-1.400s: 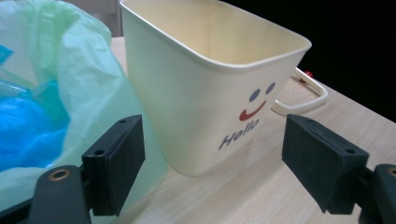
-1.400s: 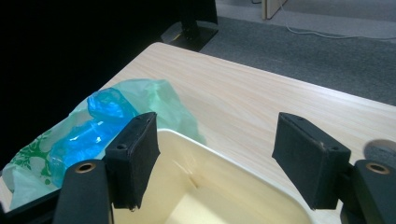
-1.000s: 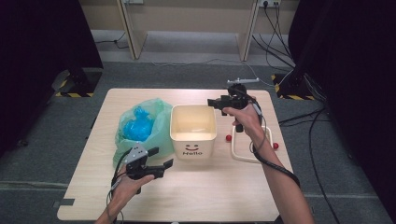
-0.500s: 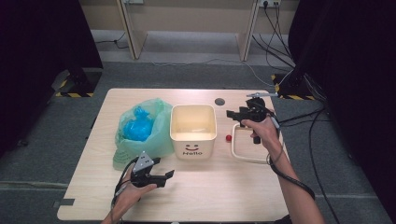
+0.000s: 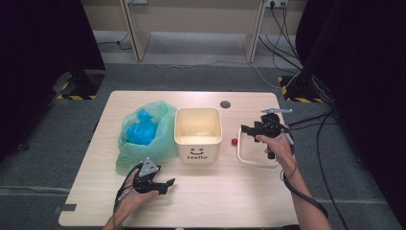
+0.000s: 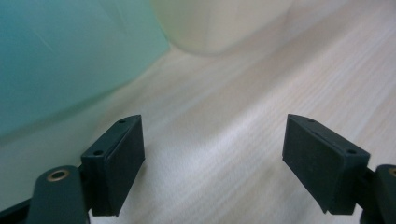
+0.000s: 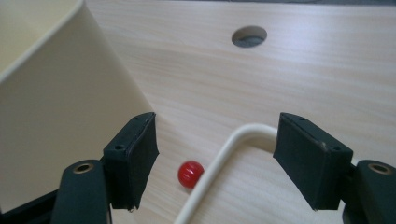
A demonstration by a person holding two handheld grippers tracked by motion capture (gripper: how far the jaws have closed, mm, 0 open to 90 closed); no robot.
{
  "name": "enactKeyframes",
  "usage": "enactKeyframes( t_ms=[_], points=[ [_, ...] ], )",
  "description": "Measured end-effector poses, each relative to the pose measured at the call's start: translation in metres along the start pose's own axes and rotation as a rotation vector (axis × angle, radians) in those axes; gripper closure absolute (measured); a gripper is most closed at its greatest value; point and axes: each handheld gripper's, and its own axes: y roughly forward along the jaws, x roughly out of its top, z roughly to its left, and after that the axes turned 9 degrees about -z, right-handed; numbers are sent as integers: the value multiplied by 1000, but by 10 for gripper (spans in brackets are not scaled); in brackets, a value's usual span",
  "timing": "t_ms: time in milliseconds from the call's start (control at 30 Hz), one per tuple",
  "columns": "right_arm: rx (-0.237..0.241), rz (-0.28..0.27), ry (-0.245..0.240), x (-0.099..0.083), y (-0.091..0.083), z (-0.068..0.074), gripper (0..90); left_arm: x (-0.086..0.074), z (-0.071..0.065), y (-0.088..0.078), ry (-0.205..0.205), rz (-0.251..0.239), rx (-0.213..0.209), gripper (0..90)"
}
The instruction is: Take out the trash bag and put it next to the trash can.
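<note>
Both hand-held grippers, the left hand-held gripper [image 5: 160,184] and the right hand-held gripper [image 7: 215,158], are spread and empty; the right one seems to approach the red ball [image 7: 190,173], needing a lower, centred closing.

A bin [image 5: 198,134] is placed mid-table [image 5: 268,201]. A bag [image 5: 143,134] is set at its left. A ball [image 5: 234,142] and frame [image 5: 256,152] are located at its right.

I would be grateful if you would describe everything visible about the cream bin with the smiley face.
The cream plastic bin with a smiley face and "Hello" stands upright and open-topped mid-table, rectangular with rounded corners and apparently tapering downward. Its inside looks nearly bare, with something pale and unclear on the bottom. The green plastic bag lies against its left side; a small red ball sits apart to its right. Neither claw touches it.
</note>
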Motion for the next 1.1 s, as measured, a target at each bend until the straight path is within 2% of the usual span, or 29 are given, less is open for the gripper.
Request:
enactKeyframes(
  t_ms=[167,233,700,1100],
  points=[
    [-19,-7,50,-18,-5,-12,298,0,-4,1,35,11,19,194],
    [-26,-12,51,-22,-8,-14,298,0,-6,2,53,17,27,190],
    [-90,-13,29,-37,-22,-19,297,0,-6,3,53,20,25,174],
    [-181,-14,84,-50,-37,-49,280,0,-6,3,53,21,25,169]
  ],
)
